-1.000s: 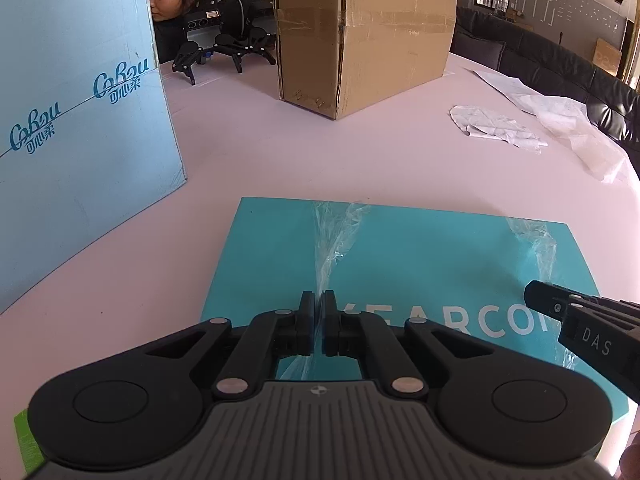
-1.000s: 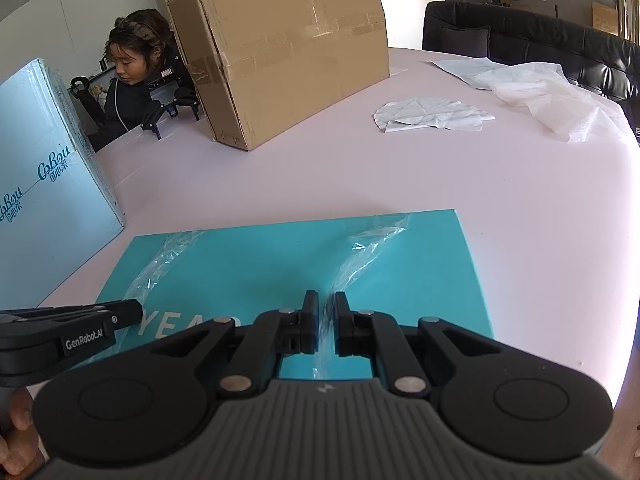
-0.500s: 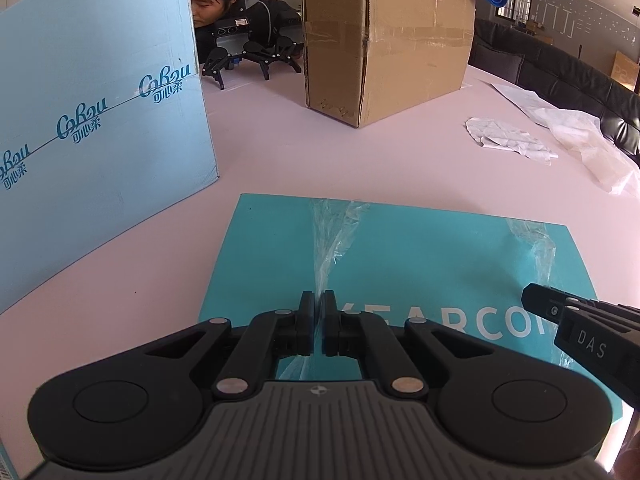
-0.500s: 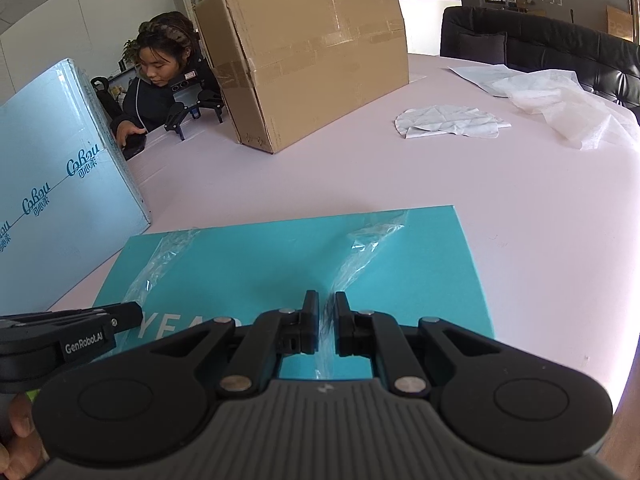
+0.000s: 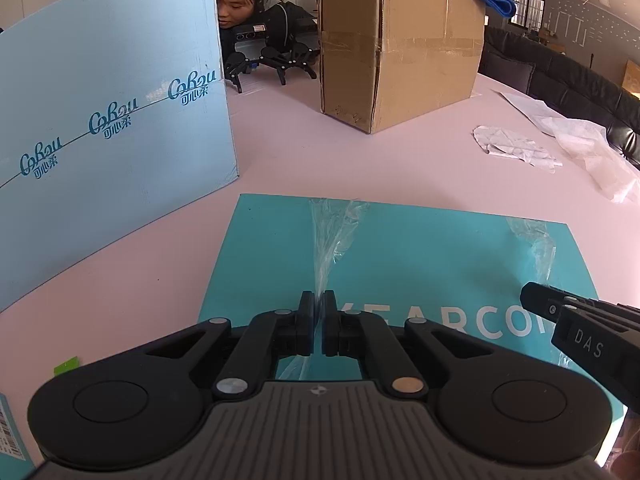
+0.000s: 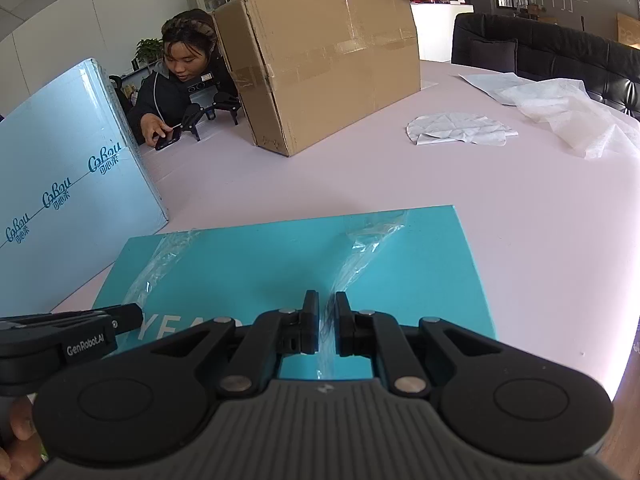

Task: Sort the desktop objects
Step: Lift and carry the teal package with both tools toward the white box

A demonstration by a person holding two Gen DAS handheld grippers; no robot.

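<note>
left claw [image 5: 319, 322]: clamped on plastic film [image 5: 334, 236] over teal box [image 5: 420, 256]
right claw [image 6: 328, 326]: clamped likewise
change: pale-blue carton [image 5: 100, 140] nearer; the lift is likely under way

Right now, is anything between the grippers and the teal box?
Only clear plastic film. Each hand-held gripper, left and right, is shut on a strip of clear film running across the teal box; nothing else intervenes.
</note>
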